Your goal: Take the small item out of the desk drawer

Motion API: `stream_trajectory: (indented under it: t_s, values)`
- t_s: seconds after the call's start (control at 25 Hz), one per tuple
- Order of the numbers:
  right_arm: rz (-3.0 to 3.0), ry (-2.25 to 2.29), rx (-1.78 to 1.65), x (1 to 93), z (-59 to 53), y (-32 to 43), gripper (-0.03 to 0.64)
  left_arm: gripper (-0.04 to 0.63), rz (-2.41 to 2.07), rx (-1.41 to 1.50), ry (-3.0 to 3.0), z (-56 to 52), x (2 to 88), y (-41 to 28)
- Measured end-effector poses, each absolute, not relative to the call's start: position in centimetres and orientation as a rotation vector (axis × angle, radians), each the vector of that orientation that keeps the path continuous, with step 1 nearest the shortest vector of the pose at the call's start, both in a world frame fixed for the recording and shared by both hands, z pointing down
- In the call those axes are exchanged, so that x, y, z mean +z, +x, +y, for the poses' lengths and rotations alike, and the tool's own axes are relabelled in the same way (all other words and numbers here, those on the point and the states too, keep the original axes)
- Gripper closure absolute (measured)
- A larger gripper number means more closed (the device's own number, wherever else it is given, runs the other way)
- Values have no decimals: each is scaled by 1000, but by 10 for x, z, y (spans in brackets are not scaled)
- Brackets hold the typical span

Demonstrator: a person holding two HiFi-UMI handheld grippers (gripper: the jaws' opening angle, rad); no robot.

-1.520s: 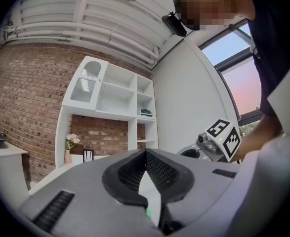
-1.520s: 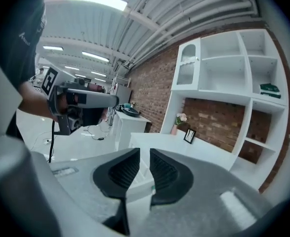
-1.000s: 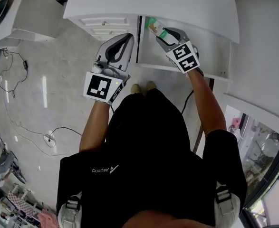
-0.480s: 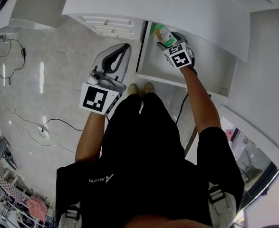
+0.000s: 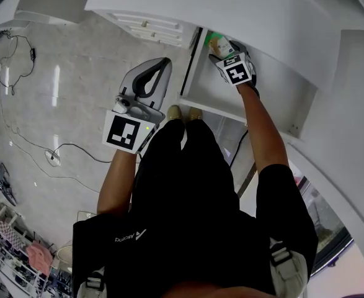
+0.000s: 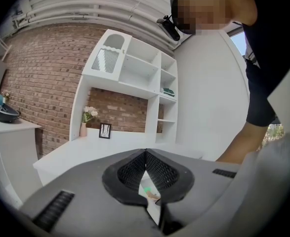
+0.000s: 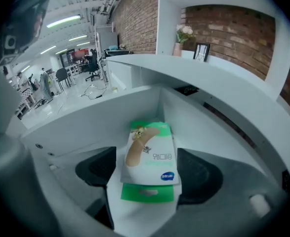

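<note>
A small green and white plaster box [image 7: 149,154] lies flat on the floor of the open white desk drawer [image 7: 135,98], near its back left corner. My right gripper [image 7: 147,176] reaches into the drawer [image 5: 208,87] with the box [image 5: 220,44] between its jaws. The jaws are opening, and the pads stand beside the box's edges without pressing on it. My left gripper [image 5: 162,63] hangs over the floor left of the drawer. Its jaws meet at the tips [image 6: 145,154] with nothing in them.
The white desk top [image 5: 244,11] overhangs the drawer's back. A white cabinet front [image 5: 147,27] stands to the left of the drawer. Cables [image 5: 45,160] run across the grey floor. The person's shoes [image 5: 182,112] are just below the drawer's front rim.
My right gripper has gone deeper into the drawer with the box, and its jaws have spread apart round it. The left gripper has stayed where it was, shut.
</note>
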State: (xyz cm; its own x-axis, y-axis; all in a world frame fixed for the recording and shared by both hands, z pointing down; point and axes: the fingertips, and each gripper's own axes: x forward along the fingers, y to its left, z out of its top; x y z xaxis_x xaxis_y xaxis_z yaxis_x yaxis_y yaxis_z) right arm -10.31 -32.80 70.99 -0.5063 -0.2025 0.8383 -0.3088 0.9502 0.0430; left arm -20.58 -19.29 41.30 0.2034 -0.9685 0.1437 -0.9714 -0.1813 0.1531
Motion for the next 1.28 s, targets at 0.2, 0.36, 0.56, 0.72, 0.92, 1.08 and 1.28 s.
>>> stream_trajectory:
  t_s: [0.2,0.36,0.56,0.72,0.92,1.08,1.28]
  values:
    - [-2117,356,150,718,-332,-105,245,597,-1866,23,2244,-190,416,-203]
    - [-2117,345,199,722,-334,-103,245,597,-1869,24,2230,-187,418,-203]
    - [-2126,338,247,722,-332,-101,259,597,-1866,28,2222,-185,421,-201]
    - [-2111,310,226,717,-325,-97,263,597,-1873,11,2236,-186,417,-199]
    - [-2111,275,212,699,-312,-90,264,597,-1849,11,2262,-187,415,-189]
    - [-2138,261,201,674,-300,-79,264,597,-1830,-5,2289,-188,411,-178]
    - [-2250,309,175,619,-287,-68,264,597,-1812,-27,2325,-186,401,-168]
